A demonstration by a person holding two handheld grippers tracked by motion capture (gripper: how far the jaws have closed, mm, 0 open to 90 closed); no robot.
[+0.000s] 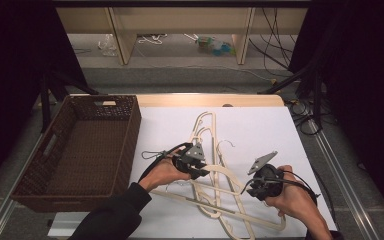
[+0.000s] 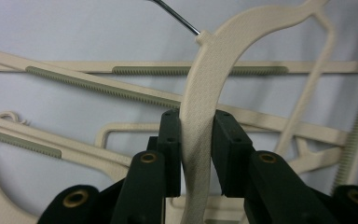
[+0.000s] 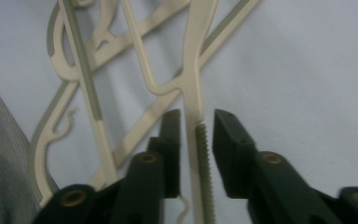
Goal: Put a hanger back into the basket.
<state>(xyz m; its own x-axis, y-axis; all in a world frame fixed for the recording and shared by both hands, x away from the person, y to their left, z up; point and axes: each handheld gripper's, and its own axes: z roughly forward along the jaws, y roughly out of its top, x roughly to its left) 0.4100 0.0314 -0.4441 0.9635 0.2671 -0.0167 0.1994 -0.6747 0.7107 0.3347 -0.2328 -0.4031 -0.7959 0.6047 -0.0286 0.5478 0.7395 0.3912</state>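
High view: pile of cream hangers on bench by empty basket, none moved in yet; left gripper fingers clamped on one hanger's shoulder, right gripper fingers slightly apart astride a bar, no grip.

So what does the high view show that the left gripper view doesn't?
High view alone: the brown wicker basket at the table's left, the person's hands, the right gripper, and the floor and shelving beyond the table. Left gripper view alone: the left gripper closed on a curved cream hanger arm, the metal hook entering it, and ribbed grey strips on the hangers beneath. Both share the pile of cream hangers on the white tabletop.
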